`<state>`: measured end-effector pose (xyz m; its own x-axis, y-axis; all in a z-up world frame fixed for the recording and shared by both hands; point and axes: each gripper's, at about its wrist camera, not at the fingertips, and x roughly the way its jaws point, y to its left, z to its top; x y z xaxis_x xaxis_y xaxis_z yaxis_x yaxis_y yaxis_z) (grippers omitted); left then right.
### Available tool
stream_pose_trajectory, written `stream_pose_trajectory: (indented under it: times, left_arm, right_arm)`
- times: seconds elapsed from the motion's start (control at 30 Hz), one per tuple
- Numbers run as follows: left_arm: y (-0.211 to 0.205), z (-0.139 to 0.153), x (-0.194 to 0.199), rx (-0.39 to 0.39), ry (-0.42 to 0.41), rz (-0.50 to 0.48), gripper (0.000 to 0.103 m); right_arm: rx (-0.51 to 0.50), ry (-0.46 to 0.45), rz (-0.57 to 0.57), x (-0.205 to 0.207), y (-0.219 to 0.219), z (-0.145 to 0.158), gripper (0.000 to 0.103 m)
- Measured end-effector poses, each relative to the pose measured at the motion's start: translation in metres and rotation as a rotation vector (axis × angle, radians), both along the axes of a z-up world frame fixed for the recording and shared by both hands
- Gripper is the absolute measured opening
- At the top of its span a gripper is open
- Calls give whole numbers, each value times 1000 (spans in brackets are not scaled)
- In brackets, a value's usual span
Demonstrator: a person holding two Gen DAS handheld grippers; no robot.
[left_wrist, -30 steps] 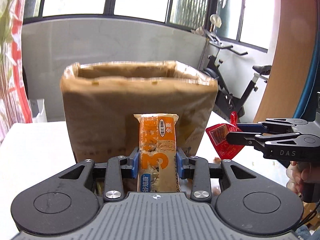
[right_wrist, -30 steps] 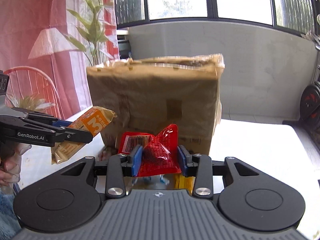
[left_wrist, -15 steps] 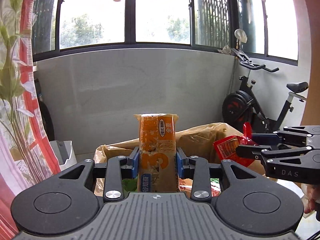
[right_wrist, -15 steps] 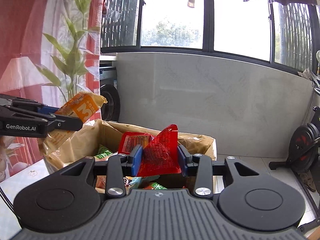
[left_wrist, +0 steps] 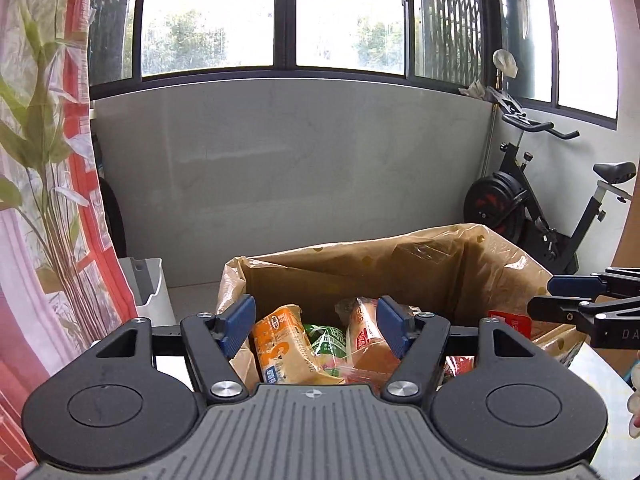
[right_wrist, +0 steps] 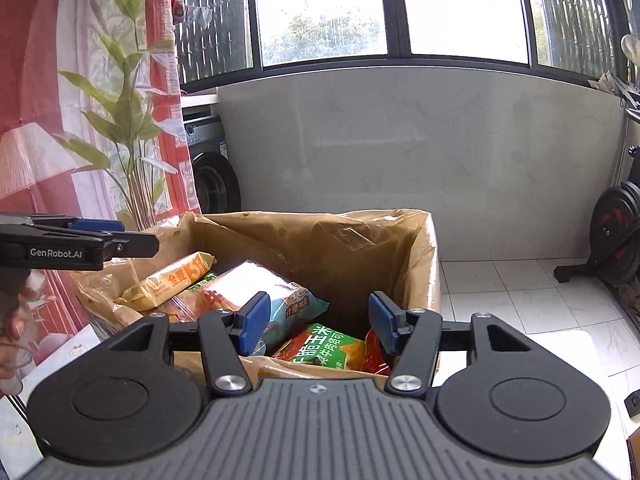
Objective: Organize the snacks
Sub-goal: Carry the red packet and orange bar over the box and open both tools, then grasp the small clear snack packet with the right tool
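A plastic-lined cardboard box stands on a white table; inside it, an orange snack bar and a green corn-chip bag rest among other packets.

Both wrist views look down, close, into the box.

Both claws opening, empty
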<state>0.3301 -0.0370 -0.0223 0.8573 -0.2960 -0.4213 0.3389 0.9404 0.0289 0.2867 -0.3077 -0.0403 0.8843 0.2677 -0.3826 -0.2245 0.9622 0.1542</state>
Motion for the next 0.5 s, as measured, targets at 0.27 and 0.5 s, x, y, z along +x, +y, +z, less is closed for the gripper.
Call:
stream_pose_trajectory:
  times: [0.27, 0.5]
  left_arm:
    - [48, 0, -51, -108, -66, 27, 69]
    - [74, -27, -93, -190, -39, 128, 68]
  right_arm:
    - [22, -73, -21, -37, -51, -11, 58]
    - [-15, 17, -79, -59, -80, -70, 58]
